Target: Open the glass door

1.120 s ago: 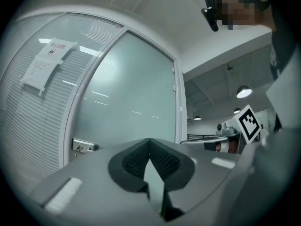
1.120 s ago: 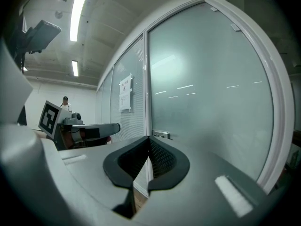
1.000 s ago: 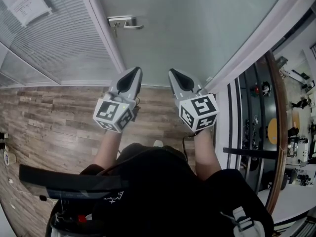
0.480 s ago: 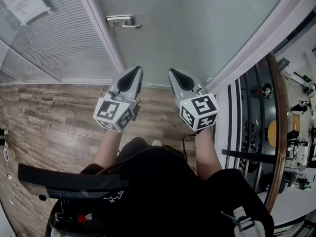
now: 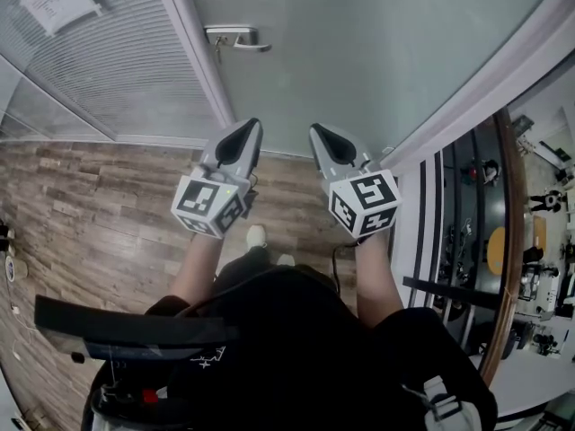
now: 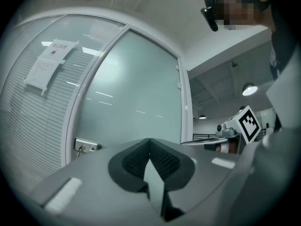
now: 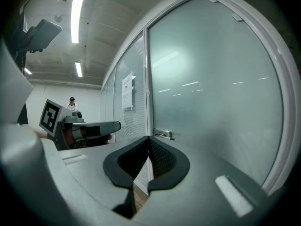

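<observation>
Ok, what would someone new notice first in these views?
The big frosted glass door fills the top of the head view, its silver handle at its left edge, untouched. Below it, the left gripper and right gripper point at the door side by side, both shut and empty, short of the handle.

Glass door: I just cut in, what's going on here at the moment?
A person stands facing the frosted glass door, which looks closed. They hold the left gripper and right gripper out side by side in front of them. Both have their jaws shut with nothing between them. The handle sits up at the door's left edge, well clear of both grippers, so opening has not yet started.
</observation>
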